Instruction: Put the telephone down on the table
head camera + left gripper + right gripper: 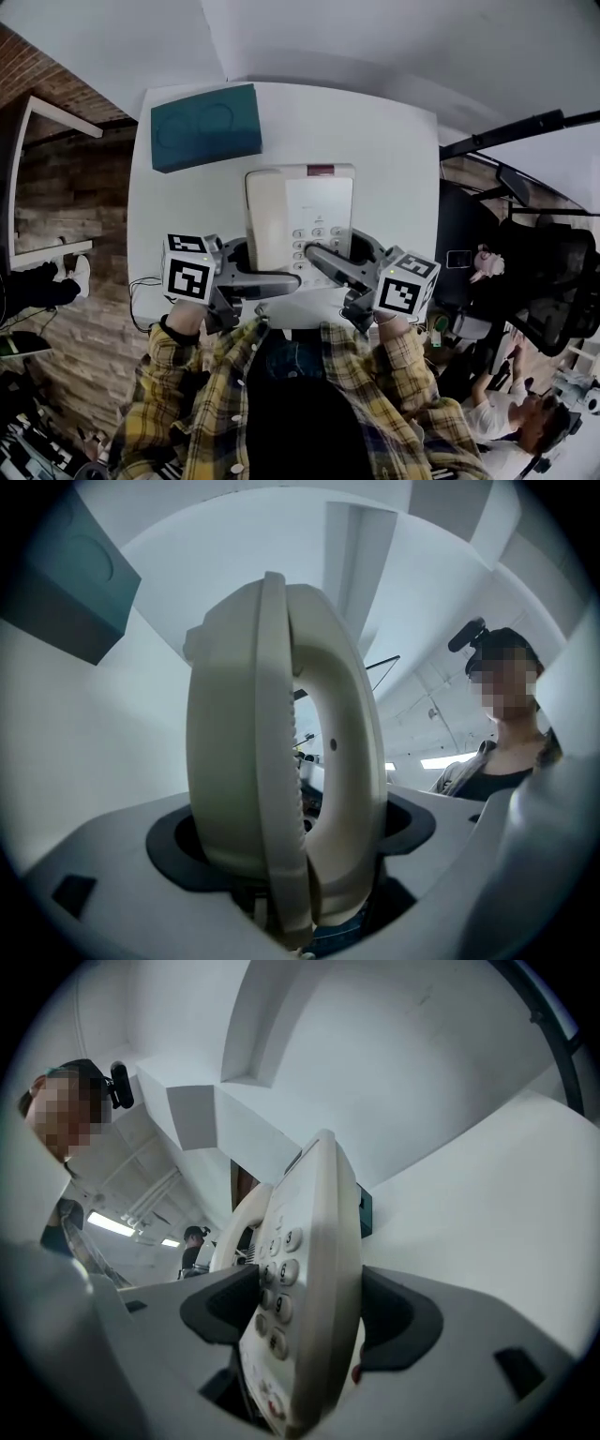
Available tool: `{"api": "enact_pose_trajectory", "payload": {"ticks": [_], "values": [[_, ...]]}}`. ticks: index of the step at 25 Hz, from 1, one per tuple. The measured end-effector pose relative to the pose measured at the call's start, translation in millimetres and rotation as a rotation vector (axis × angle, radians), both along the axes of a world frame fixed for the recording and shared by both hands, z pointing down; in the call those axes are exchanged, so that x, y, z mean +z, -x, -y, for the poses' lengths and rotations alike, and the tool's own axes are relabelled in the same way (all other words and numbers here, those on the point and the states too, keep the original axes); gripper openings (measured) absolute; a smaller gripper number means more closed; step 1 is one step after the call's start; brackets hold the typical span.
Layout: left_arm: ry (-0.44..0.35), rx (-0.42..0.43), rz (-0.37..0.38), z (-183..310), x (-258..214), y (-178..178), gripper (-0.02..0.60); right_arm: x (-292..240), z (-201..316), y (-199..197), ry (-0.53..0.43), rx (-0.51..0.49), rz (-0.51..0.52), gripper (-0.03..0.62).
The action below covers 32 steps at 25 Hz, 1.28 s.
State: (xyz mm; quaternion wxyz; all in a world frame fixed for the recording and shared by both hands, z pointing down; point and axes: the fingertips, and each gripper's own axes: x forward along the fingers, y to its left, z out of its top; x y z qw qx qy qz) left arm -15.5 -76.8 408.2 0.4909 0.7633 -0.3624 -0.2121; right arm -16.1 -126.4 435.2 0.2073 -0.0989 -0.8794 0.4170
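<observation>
A cream desk telephone (298,220) with its handset on the left and a keypad on the right is held over the white table (394,141), near its front edge. My left gripper (246,279) is shut on the telephone's left handset side (281,789). My right gripper (330,264) is shut on the telephone's keypad side (305,1288). Both gripper views show dark jaw pads pressing the phone body from either side. Whether the phone touches the table cannot be told.
A teal box (206,127) lies at the table's far left corner. A brick wall (56,216) runs along the left. Office chairs and a seated person (511,412) are at the right. A cable (141,286) hangs off the table's left edge.
</observation>
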Motion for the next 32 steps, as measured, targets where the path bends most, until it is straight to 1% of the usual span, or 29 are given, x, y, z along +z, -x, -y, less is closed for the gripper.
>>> {"api": "enact_pose_trajectory", "payload": {"ticks": [8,14,22,32], "values": [[0.037,-0.004,-0.071,5.8,36.0,-2.0,0.419,37.4,4.8,-4.1,0.033,0.004,-0.066,0.298],[0.072,-0.016,-0.109,7.4,61.1,6.9,0.419,64.5,4.7,3.2,0.068,0.006,-0.110,0.298],[0.108,-0.045,-0.179,14.9,83.0,15.2,0.420,87.7,9.8,7.3,0.101,0.042,-0.150,0.298],[0.183,-0.040,-0.268,17.0,107.5,14.3,0.420,111.5,10.7,3.8,0.150,0.074,-0.214,0.298]]}}
